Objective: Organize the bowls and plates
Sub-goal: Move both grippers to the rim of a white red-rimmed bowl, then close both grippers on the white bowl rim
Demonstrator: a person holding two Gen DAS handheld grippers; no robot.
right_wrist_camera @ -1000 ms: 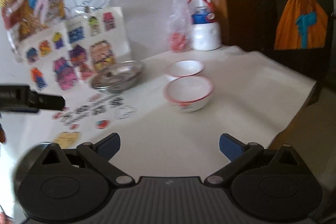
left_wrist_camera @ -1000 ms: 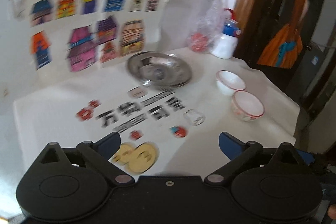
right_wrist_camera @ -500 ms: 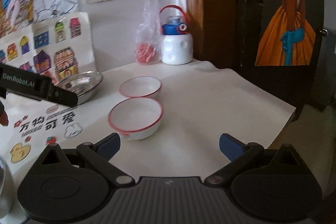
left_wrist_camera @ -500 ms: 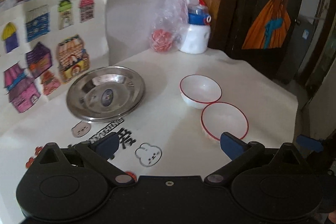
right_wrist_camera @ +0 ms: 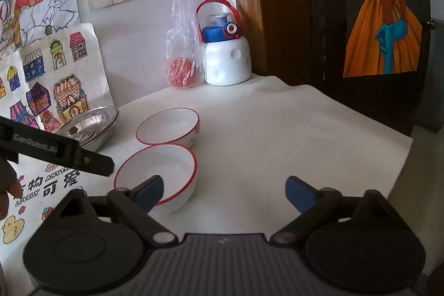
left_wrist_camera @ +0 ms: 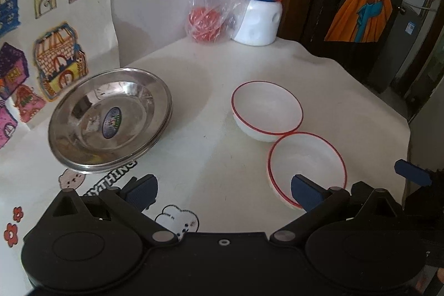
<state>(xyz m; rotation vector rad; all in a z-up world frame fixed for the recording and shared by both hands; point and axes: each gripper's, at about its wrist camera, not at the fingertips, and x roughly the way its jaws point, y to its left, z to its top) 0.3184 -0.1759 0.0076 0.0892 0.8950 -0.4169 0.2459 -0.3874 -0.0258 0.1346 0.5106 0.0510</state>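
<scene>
Two white bowls with red rims stand touching on the table: a far bowl (left_wrist_camera: 266, 110) (right_wrist_camera: 168, 126) and a near bowl (left_wrist_camera: 305, 165) (right_wrist_camera: 155, 174). Stacked steel plates (left_wrist_camera: 111, 121) (right_wrist_camera: 88, 126) lie to their left. My left gripper (left_wrist_camera: 223, 189) is open over bare tabletop, its right finger in front of the near bowl's rim. My right gripper (right_wrist_camera: 225, 190) has its jaws closing. Its left finger hangs over the near bowl's inside and the bowl's right rim lies between the fingers, with no pad pressing on it.
At the back by the wall stand a white bottle (left_wrist_camera: 258, 18) with a blue lid and a plastic bag (left_wrist_camera: 213, 13) holding something red. A sheet of house drawings (left_wrist_camera: 55, 27) leans on the wall. The table edge (right_wrist_camera: 399, 157) drops off at right.
Both grippers have come closer to the bowls. The left wrist view swung right, from the stickers to the plates and bowls. The near bowl now lies under the right gripper's left finger.
</scene>
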